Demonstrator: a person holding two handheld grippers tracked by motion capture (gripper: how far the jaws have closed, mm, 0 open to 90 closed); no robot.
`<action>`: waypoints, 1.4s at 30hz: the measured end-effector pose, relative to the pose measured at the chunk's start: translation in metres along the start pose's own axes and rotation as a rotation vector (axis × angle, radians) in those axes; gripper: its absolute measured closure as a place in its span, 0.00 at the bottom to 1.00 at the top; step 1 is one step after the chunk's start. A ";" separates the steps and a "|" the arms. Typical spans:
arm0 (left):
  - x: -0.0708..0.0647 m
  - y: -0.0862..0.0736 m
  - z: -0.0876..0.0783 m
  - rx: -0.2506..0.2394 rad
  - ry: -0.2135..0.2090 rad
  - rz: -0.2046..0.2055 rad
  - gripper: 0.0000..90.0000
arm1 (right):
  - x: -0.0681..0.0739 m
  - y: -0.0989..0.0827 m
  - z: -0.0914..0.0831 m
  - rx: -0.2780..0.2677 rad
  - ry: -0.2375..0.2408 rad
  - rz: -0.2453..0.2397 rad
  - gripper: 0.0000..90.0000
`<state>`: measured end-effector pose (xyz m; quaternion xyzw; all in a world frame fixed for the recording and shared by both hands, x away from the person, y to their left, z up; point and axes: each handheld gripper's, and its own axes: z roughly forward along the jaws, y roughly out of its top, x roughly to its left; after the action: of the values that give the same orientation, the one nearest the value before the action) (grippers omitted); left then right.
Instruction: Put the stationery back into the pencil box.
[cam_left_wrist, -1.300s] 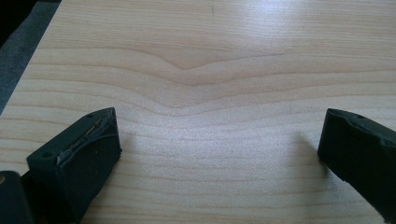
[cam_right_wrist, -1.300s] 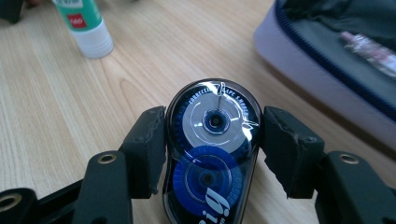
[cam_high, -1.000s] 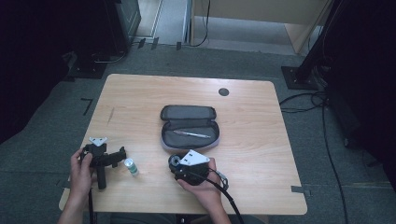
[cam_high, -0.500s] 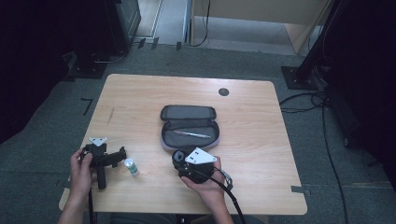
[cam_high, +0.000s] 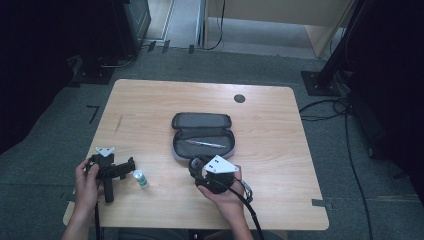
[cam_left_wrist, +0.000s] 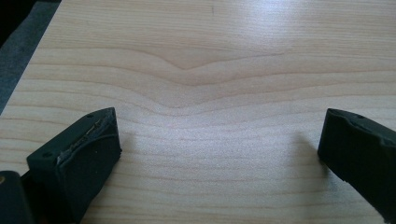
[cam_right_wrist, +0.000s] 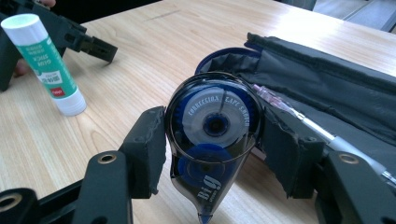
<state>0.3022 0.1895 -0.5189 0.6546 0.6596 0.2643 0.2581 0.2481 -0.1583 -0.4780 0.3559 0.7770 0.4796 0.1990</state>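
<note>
My right gripper (cam_high: 200, 169) is shut on a clear blue correction tape dispenser (cam_right_wrist: 212, 140), both pads pressed to its sides and its tip pointing down at the table. It sits just in front of the near edge of an open grey pencil case (cam_high: 202, 131) with a pen (cam_high: 205, 144) lying inside. A white and green glue stick (cam_high: 140, 178) stands upright on the wooden table (cam_high: 150, 105), beside my left gripper (cam_high: 111, 164). In the left gripper view, the left gripper (cam_left_wrist: 219, 121) is wide open over bare wood with nothing between its jaws.
A dark round grommet (cam_high: 239, 98) sits near the table's far edge. Grey carpet surrounds the table, with cables and black stands on the floor at the right. The right gripper's cable trails back toward the person over the near edge.
My right gripper with the correction tape has shifted slightly to the right along the case's near edge. The left hand and the glue stick have stayed put.
</note>
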 end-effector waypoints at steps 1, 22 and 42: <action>0.000 0.000 0.000 0.000 0.000 0.000 0.00 | -0.001 0.000 0.000 -0.003 -0.003 0.000 0.47; 0.000 0.000 0.000 0.000 -0.001 0.001 0.00 | -0.026 0.033 -0.015 -0.039 -0.070 -0.002 0.47; 0.000 0.000 0.000 0.000 -0.001 0.001 0.00 | -0.078 0.037 0.004 0.002 -0.139 0.020 0.47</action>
<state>0.3022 0.1896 -0.5189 0.6551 0.6591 0.2643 0.2581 0.3160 -0.2035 -0.4493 0.3965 0.7581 0.4549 0.2474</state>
